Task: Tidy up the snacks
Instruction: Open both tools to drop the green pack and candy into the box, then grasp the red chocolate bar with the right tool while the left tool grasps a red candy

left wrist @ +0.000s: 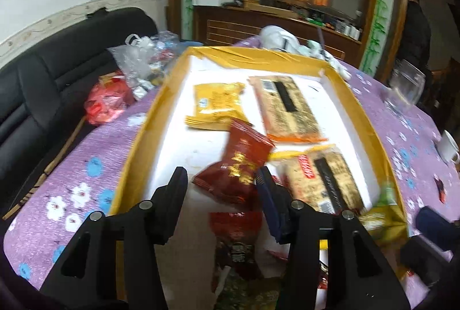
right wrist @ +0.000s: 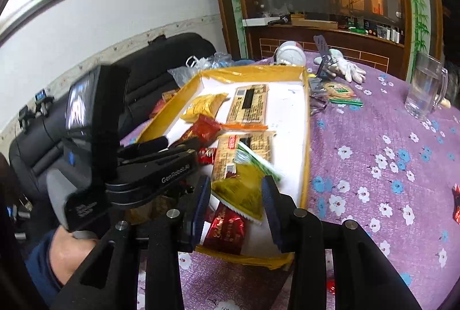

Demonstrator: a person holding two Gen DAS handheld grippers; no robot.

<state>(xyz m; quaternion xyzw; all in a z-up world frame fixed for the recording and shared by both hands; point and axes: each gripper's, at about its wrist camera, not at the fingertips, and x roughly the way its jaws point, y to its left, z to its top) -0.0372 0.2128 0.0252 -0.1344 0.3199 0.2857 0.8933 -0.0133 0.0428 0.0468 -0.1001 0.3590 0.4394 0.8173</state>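
the left gripper is hanging released over the yellow-rimmed tray, a red snack packet lying just ahead inside; the right gripper is bracketing a yellow-green packet, grip unclear; lowering it flat beside the others looks best.

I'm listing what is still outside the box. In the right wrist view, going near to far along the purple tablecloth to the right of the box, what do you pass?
Green-edged snack pack → white glove; the glass mug stands off to the right.
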